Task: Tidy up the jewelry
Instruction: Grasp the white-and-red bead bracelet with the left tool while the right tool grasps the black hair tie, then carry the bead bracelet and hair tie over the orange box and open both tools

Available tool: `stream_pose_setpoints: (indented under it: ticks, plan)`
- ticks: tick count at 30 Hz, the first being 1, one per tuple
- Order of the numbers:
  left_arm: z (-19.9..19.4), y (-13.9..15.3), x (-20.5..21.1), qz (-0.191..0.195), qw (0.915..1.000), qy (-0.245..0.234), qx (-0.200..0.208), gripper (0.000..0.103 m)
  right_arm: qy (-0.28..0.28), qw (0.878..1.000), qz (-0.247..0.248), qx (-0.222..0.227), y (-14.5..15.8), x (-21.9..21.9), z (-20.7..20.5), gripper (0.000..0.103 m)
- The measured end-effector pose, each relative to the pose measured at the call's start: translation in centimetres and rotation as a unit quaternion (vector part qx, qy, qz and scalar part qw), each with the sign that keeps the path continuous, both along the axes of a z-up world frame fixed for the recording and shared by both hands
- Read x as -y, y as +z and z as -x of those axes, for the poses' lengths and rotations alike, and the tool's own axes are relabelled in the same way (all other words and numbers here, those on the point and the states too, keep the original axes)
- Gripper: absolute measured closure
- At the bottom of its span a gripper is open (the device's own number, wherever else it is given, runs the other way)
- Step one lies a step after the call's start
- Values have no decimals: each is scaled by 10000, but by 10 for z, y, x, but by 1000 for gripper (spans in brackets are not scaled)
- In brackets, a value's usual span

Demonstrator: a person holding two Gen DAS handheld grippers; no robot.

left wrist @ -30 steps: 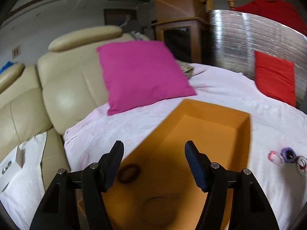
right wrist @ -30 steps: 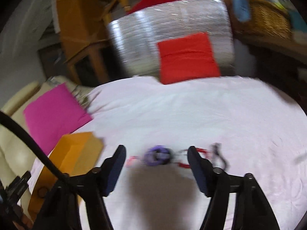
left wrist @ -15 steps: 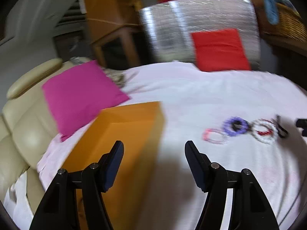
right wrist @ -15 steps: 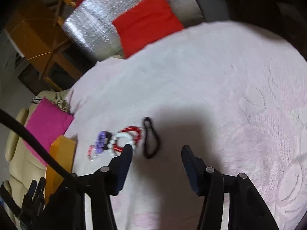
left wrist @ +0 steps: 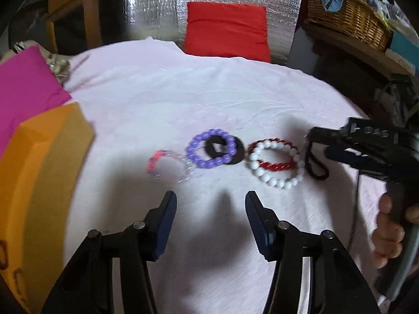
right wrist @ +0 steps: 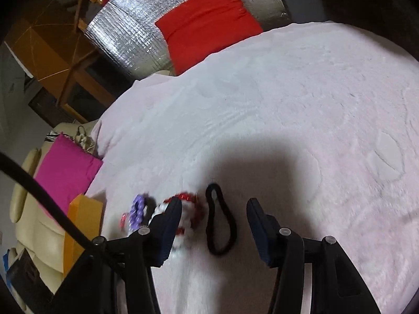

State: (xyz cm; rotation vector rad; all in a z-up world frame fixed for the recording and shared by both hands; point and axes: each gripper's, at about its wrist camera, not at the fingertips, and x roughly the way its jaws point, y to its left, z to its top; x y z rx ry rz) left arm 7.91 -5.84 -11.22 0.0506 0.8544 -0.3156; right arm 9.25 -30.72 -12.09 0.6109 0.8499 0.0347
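Right claw [right wrist: 213, 225], released and empty, hung over the black hair tie [right wrist: 218, 222] on the bed [right wrist: 288, 104]; closing might, seemingly, snag the white bracelet [right wrist: 180, 231] beside it.

Both fisheyes look forward-down, close over the pale pink cloth-covered worktop [left wrist: 209, 99]. Left faces the red square cushion [left wrist: 226, 28] at 12 o'clock; right sees it at 11. Shared: bead bracelets.

Setting: home living room.
Cream leather sofa [right wrist: 28, 225] with magenta cushion [left wrist: 23, 83], red cushion [left wrist: 226, 32], wicker basket [left wrist: 348, 17], wooden furniture [right wrist: 49, 49]; pale pink cloth [left wrist: 209, 91] covers the surface.
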Motion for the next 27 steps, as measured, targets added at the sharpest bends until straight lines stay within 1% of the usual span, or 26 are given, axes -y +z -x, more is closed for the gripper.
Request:
stream_pose_setpoints:
  ticks: [2, 3, 4, 5, 7, 8, 9, 10, 11, 12, 13, 14, 15, 17, 20, 24, 26, 27]
  plan:
    - [-7, -1, 6, 224, 9997, -111, -44, 47, -44, 10000, 74, -43, -5, -1, -8, 48]
    - [-11, -2, 11, 333, 9992, -205, -62, 48, -53, 9999, 111, -41, -7, -1, -11, 55]
    - [-14, -3, 14, 373, 9989, -267, -82, 48, -47, 9999, 130, -26, -8, -1, -12, 71]
    - [-18, -5, 18, 395, 9986, -342, -122, 48, -8, 9999, 102, -36, -9, 0, -14, 77]
    - [-25, -10, 28, 452, 9975, -492, -227, 50, -10, 10000, -55, 22, -11, 5, -13, 86]
    - [-29, -14, 33, 462, 9968, -562, -324, 52, -24, 9999, -107, 83, -10, 7, -11, 87]
    - [-33, -17, 36, 476, 9964, -566, -423, 59, -55, 9998, -110, 143, -7, 10, -9, 91]
    - [-35, -19, 36, 529, 9959, -553, -485, 63, -106, 9997, -105, 188, -5, 13, -7, 94]
    - [-38, -20, 36, 648, 9953, -511, -507, 65, -145, 9996, -129, 205, -4, 15, -6, 94]
    - [-41, -20, 38, 712, 9949, -495, -523, 72, -193, 9993, -237, 213, -4, 19, -4, 94]
    - [-44, -20, 39, 780, 9940, -516, -567, 82, -222, 9989, -357, 194, -6, 22, -2, 94]
    - [-46, -20, 40, 846, 9931, -531, -611, 85, -222, 9988, -390, 173, -6, 23, -1, 94]
    - [-46, -21, 41, 914, 9924, -528, -634, 86, -195, 9990, -380, 147, -7, 24, 0, 94]
    - [-51, -22, 46, 910, 9924, -562, -602, 93, -139, 9993, -335, 127, -7, 24, 1, 94]
    - [-44, -21, 48, 858, 9925, -671, -549, 93, -143, 9990, -413, 97, -7, 26, 3, 93]
    - [-30, -11, 38, 839, 9922, -798, -457, 93, -174, 9987, -444, 168, -3, 25, 4, 89]
    - [-26, -6, 31, 814, 9925, -833, -368, 93, -90, 9988, -454, 168, -4, 20, 2, 79]
    - [-24, -4, 26, 825, 9925, -830, -341, 93, -56, 9989, -436, 144, -4, 16, 0, 65]
